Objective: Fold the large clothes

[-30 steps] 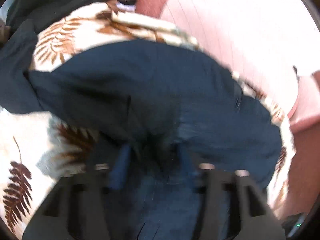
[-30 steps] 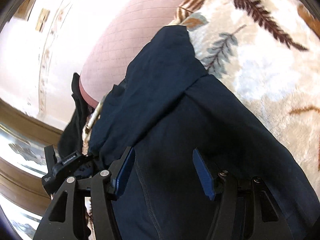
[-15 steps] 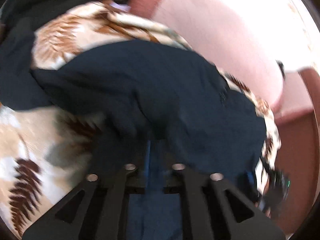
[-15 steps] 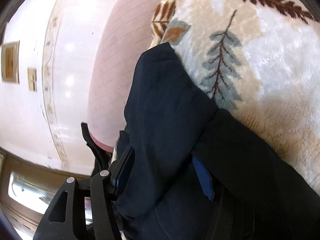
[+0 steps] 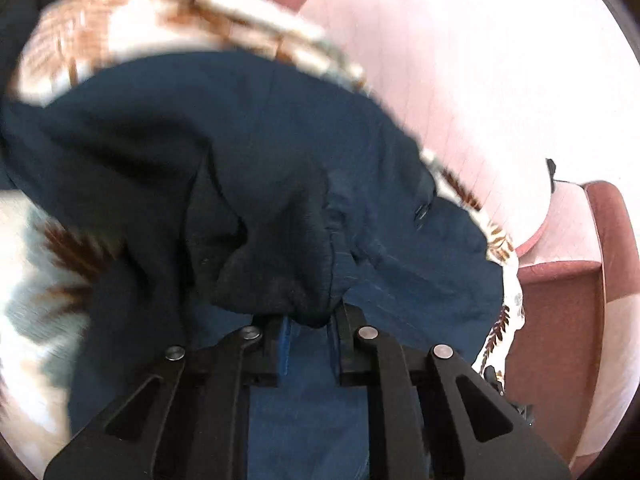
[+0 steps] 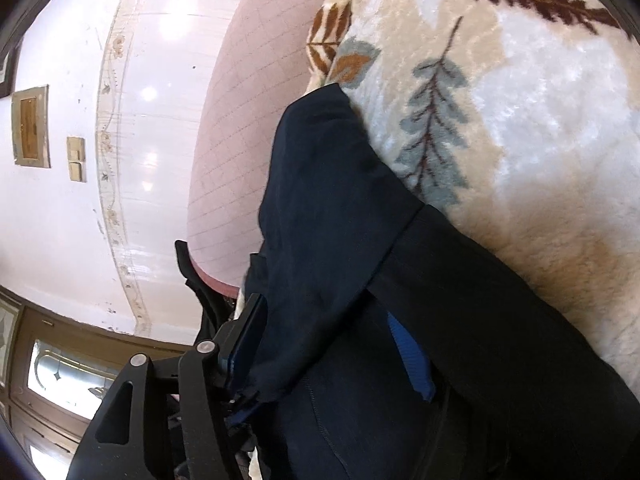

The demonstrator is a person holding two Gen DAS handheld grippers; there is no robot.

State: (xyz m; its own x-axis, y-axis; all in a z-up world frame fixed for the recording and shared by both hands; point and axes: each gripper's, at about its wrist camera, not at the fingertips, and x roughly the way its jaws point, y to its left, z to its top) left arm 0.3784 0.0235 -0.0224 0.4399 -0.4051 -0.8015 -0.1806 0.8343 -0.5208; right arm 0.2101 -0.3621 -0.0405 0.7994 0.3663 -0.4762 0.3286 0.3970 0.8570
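Observation:
A large dark navy garment (image 5: 304, 168) lies spread over a leaf-patterned fleece blanket (image 5: 120, 28). My left gripper (image 5: 306, 322) is shut on a bunched fold of the garment, which bulges up over its blue pads. In the right wrist view the same garment (image 6: 344, 216) drapes over my right gripper (image 6: 328, 344). Its jaws stand wide apart with cloth lying between and over them. The right blue pad (image 6: 408, 356) shows partly under a fold.
The blanket (image 6: 520, 92) covers a pink quilted bed (image 6: 248, 128). A reddish bed frame (image 5: 560, 300) stands at the right of the left wrist view. A white tiled wall (image 6: 80, 120) and a wooden glazed door (image 6: 52, 376) are at the left of the right wrist view.
My left gripper closed from wide open onto a fold of the garment and has gathered it up. My right gripper stayed open while cloth slid over its right finger.

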